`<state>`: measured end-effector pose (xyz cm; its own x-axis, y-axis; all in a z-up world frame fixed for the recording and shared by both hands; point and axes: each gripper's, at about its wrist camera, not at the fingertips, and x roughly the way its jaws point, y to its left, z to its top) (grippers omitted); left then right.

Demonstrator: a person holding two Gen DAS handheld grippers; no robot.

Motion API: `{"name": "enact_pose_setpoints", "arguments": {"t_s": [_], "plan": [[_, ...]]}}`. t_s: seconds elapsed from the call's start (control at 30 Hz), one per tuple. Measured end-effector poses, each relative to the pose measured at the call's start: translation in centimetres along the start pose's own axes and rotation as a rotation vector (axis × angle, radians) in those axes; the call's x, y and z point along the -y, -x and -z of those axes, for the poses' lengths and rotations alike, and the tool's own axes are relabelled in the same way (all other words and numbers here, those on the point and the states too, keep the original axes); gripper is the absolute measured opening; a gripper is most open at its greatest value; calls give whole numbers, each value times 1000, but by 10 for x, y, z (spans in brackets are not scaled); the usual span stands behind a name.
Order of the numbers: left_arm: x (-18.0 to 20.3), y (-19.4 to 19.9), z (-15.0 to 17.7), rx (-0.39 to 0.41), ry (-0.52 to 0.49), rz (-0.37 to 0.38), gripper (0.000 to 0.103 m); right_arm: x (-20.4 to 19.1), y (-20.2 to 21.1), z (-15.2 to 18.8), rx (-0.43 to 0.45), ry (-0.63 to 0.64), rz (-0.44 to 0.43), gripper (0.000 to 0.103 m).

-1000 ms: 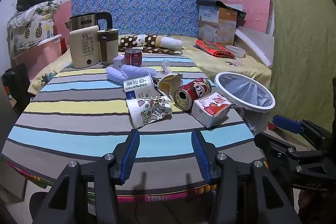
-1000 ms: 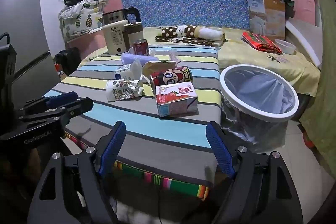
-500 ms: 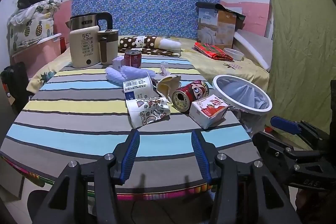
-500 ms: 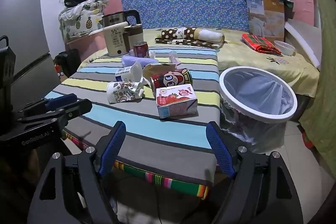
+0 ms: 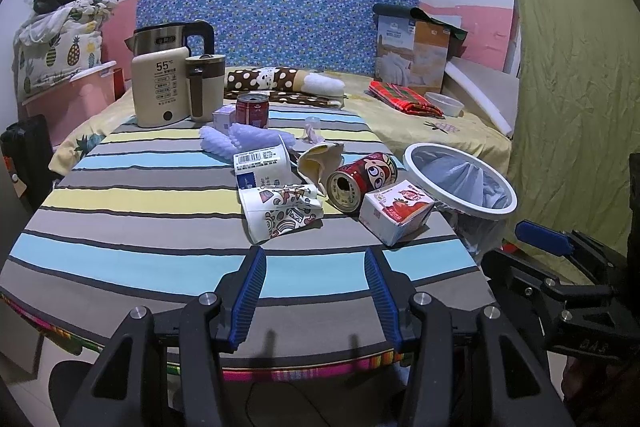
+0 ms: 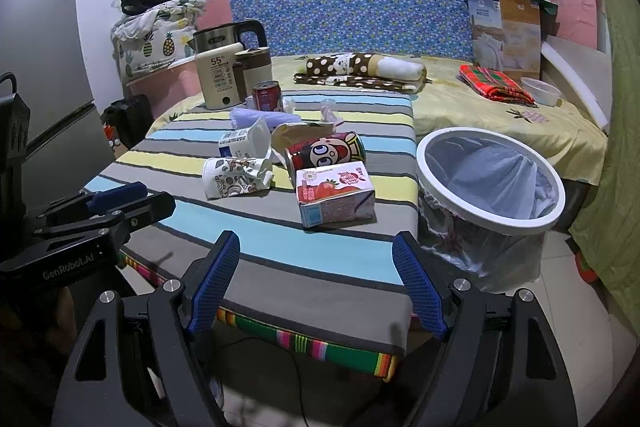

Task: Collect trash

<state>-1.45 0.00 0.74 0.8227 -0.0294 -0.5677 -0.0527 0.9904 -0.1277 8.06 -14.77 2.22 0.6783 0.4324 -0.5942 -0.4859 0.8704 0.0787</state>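
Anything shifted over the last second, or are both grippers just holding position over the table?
Nothing visibly changed. The left gripper and right gripper hang open and empty over the near table edge; the strawberry carton, cartoon can and lined bin lie as before.

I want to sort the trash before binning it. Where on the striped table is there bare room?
Free: the near strip of the table, in front of the patterned cup and strawberry carton, plus the left side below the kettle. Crowded: the centre-right cluster around the cartoon can, beside the bin.
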Motion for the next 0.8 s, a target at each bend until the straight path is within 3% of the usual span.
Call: {"name": "enact_pose_setpoints", "arguments": {"t_s": [0.8], "plan": [[3,0,1,3,-3,12,51,3,-2,0,3,-9,5,80]]}}
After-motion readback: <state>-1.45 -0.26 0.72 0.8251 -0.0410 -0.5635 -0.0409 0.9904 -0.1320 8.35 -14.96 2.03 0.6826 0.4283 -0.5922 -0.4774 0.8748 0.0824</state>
